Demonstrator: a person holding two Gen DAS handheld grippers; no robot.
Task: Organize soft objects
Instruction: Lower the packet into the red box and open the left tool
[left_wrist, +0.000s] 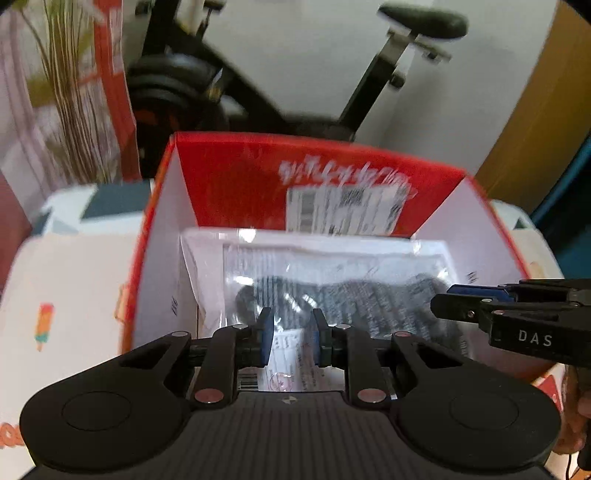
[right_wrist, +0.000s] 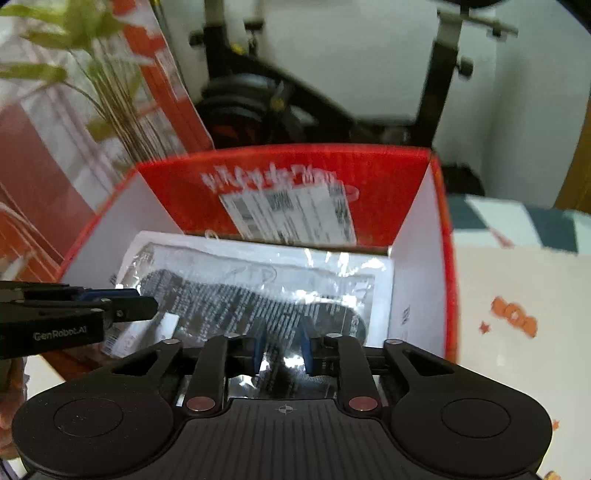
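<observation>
Lying in the red carton (left_wrist: 236, 177), a clear plastic packet (left_wrist: 332, 280) holds a dark knitted item. The left gripper (left_wrist: 292, 338) and right gripper (right_wrist: 279, 347) each reach over the near edge, fingers partly apart around the packet; whether they pinch it is unclear. Only the left view shows the exercise-bike saddle (left_wrist: 424, 20); a patterned cloth (right_wrist: 517, 295) covers the surface

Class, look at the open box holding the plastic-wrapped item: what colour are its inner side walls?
White, while the box has a red back panel and rim; clearest in the right wrist view.
</observation>
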